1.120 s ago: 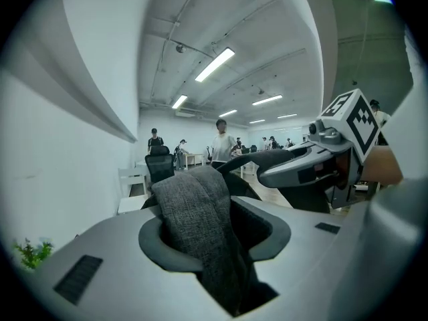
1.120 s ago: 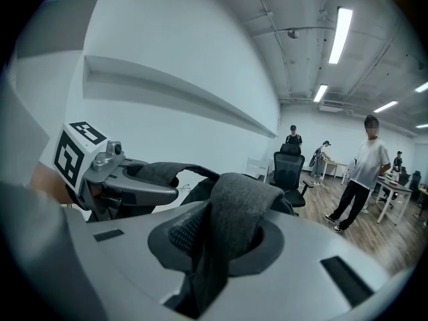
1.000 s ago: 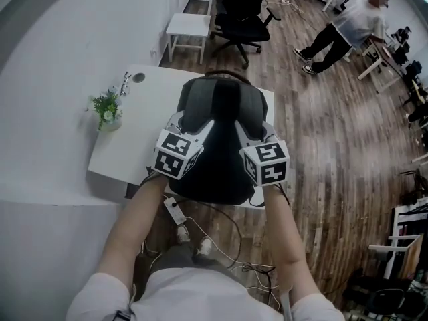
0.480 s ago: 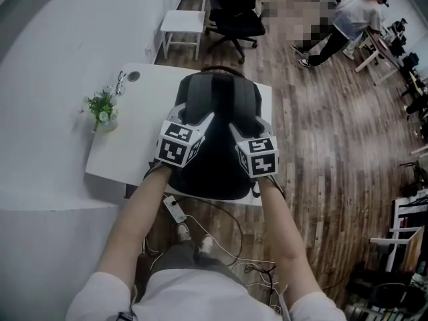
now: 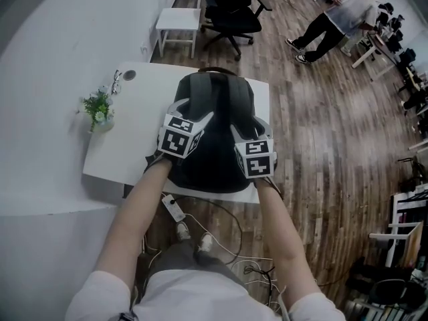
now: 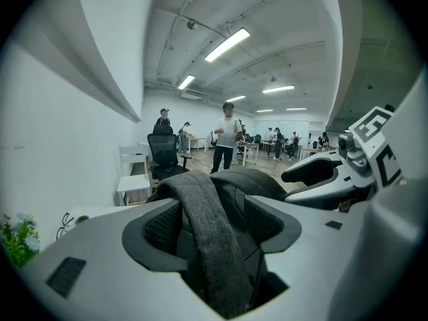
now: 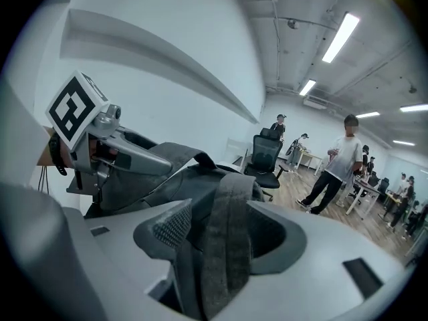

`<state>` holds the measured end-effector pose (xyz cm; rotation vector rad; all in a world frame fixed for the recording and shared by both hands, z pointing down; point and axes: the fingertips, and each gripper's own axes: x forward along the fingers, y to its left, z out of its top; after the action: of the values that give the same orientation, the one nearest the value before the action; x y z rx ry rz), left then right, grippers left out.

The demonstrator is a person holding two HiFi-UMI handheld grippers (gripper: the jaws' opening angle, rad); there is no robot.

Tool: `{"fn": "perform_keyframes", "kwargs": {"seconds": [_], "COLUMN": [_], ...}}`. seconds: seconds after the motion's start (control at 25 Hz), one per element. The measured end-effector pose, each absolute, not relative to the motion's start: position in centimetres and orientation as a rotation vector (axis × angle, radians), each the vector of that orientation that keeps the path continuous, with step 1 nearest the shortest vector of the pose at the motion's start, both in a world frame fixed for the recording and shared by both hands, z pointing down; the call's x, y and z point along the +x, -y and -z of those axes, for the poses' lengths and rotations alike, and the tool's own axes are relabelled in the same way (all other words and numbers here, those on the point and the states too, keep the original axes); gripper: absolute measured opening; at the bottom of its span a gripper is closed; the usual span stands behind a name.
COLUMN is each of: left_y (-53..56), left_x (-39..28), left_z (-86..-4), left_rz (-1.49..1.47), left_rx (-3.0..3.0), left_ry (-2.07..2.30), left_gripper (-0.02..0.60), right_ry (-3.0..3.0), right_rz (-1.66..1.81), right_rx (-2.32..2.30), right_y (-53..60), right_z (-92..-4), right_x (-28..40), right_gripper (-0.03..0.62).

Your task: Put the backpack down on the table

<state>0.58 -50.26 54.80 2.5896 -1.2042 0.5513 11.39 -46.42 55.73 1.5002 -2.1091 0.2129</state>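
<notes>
desk (image 5: 134,139): white, by the wall; wood floor on its right.
backpack (image 5: 214,146): lying flat on the right half of the desk, straps up. Top reaches the far edge, bottom sits at the near edge. Looks set down, so the task is about done.
left gripper (image 5: 194,112): over the backpack's left side. Jaws wide and just been opening, with the left strap (image 6: 221,279) running loose through the gap, pads not squeezing it.
right gripper (image 5: 249,127): over the backpack's right side. Jaws at their widest, just been opening, with the right strap (image 7: 227,246) lying between them, not gripped.
plant (image 5: 99,109): near the desk's left edge, well apart from the backpack.
risk 1: a strap is in each gap, so one could catch on a jaw when the gripper backs out and lift or tug the backpack.
risk 2: the bottom is right at the near edge, so a tug toward the person could slide the backpack off onto the floor.
safer: probably lift clear of the straps before drawing back.
</notes>
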Motion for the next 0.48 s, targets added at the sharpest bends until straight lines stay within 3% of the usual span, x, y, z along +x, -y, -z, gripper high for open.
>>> {"fn": "perform_keyframes", "kwargs": {"seconds": [0.24, 0.48], "left_y": [50.5, 49.6], "left_x": [-0.2, -1.6], "left_z": [-54.8, -54.7], "left_rz": [-0.557, -0.564], "left_rx": [2.595, 2.576], "left_ry": [1.26, 1.285], "left_gripper": [0.34, 0.347], "right_ry": [2.112, 2.117], "right_rz": [-0.191, -0.208], "right_rx": [1.505, 1.492], "right_y": [46.0, 44.6], "right_z": [-55.4, -54.9], "right_x": [10.9, 10.7], "right_gripper": [0.244, 0.242]}}
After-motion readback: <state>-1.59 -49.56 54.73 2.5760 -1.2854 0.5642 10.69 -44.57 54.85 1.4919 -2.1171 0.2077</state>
